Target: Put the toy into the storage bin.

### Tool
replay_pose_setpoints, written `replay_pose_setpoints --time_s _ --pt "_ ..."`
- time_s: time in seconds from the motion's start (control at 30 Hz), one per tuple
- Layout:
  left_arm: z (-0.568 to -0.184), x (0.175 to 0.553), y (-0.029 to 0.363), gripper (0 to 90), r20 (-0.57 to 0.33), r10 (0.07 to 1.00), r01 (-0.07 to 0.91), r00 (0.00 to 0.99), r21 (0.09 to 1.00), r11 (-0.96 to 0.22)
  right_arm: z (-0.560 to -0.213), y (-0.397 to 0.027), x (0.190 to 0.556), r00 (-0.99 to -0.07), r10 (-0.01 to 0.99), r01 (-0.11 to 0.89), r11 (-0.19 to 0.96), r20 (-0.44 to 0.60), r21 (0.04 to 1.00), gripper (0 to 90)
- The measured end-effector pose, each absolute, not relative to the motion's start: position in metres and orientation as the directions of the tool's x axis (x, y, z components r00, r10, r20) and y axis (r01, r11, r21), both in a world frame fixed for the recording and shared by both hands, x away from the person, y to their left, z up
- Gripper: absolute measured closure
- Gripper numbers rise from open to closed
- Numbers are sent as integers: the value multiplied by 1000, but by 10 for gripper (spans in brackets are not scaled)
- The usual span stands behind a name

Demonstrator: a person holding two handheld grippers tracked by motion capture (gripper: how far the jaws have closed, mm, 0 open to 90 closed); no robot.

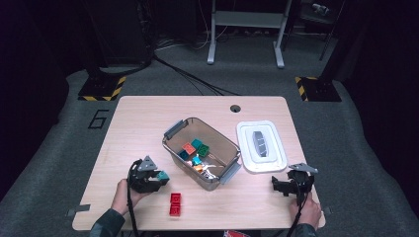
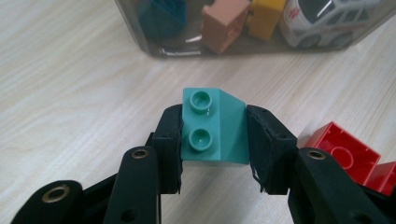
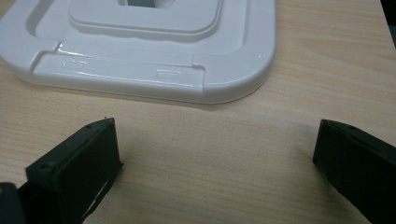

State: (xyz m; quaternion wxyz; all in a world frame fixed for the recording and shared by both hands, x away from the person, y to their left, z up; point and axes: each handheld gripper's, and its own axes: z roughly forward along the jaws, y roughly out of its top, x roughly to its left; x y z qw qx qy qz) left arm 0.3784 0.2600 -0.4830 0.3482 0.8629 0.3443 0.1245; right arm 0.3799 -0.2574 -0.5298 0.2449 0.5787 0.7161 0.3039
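Note:
A teal sloped brick (image 2: 212,128) with two studs sits between the pads of my left gripper (image 2: 214,144), which is shut on it just above the wooden table. In the high view that left gripper (image 1: 157,178) and its teal brick (image 1: 161,176) are at the front left, left of the clear bin (image 1: 174,148). A red brick (image 1: 175,204) lies on the table just in front of it, and the same red brick (image 2: 343,156) shows beside the right pad. My right gripper (image 1: 277,186) rests at the front right, open with bare table between its jaws (image 3: 215,154).
The clear bin holds several coloured bricks (image 1: 193,148) and a white toy car (image 2: 329,18). Its white lid (image 1: 260,145) lies flat to the right of it, just beyond my right gripper. A cable hole (image 1: 235,108) is near the table's far edge.

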Motion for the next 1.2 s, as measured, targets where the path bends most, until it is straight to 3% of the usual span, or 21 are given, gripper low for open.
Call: replay_pose_setpoints --time_s 0.6,1.2 --pt "-434 386 267 588 -8 717 490 698 735 -469 -530 -257 380 -210 978 680 145 1 719 0" --pt "-375 409 251 588 64 729 425 682 776 -466 -530 -257 380 -210 978 680 145 1 718 0"
